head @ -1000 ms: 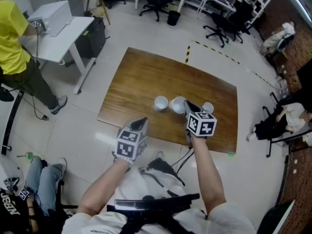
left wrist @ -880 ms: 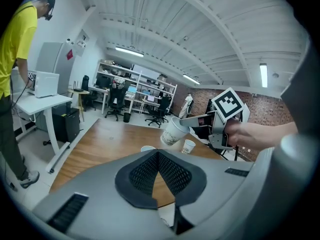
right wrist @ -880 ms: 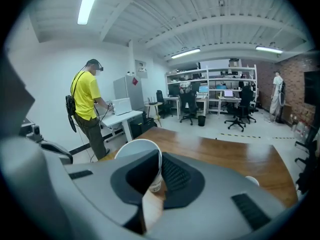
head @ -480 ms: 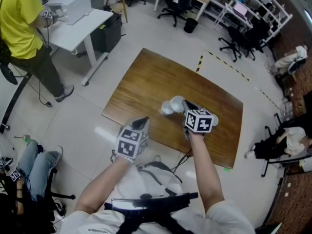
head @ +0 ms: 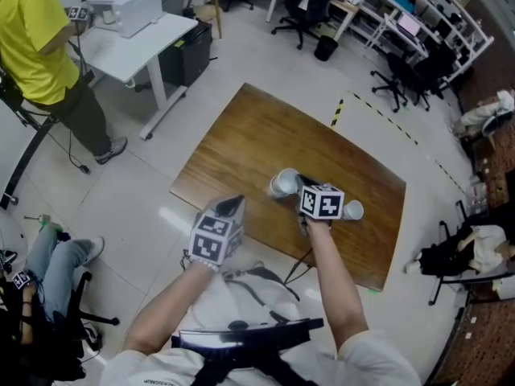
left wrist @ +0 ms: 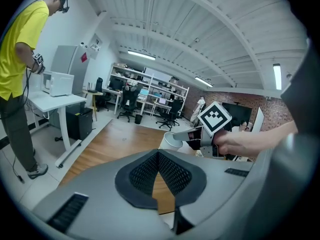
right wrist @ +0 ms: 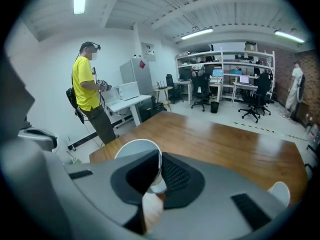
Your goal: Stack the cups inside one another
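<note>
White cup (right wrist: 135, 149) is pinched by its wall in your right gripper (right wrist: 159, 171), one jaw inside the mouth and one outside, mouth up. The second cup (head: 352, 210) stands mouth up on the table (head: 241, 135) just right of that gripper, so your right hand is nearer. Your left gripper (left wrist: 158, 154), jaws together and empty, hangs well left of it.

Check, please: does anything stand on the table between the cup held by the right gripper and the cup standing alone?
Nothing visible does. The right gripper is shut on the rim of the held cup, and only bare table lies between it and the lone cup. The gripper itself hangs above that stretch.
</note>
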`<control>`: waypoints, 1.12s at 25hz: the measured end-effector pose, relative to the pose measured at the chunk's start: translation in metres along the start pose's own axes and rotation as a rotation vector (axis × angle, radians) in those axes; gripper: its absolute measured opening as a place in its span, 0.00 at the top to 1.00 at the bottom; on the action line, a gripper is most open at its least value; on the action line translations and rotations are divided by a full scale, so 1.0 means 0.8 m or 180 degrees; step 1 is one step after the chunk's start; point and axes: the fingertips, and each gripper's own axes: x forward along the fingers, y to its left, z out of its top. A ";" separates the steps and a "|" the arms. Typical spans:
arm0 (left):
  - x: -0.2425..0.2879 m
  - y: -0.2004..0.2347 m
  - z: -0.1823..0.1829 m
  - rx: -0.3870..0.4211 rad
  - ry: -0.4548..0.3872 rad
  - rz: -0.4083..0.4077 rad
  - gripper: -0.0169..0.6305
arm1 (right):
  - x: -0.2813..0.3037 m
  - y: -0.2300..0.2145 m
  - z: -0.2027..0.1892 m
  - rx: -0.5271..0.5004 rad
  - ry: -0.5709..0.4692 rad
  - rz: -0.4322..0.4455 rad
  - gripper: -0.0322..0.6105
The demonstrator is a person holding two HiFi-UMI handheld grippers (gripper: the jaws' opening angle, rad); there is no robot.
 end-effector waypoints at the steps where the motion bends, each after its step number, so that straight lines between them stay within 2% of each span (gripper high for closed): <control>1: 0.001 0.003 0.000 -0.0008 -0.0003 0.0015 0.98 | 0.005 0.000 -0.005 0.0002 0.0034 0.0010 0.91; 10: 0.005 0.011 -0.003 -0.0055 -0.0013 0.0094 0.98 | 0.036 -0.009 -0.037 -0.0003 0.0246 0.0032 0.91; 28: 0.000 0.014 -0.010 -0.0084 0.0031 0.0208 0.98 | 0.058 -0.017 -0.060 -0.0009 0.0346 0.0026 0.87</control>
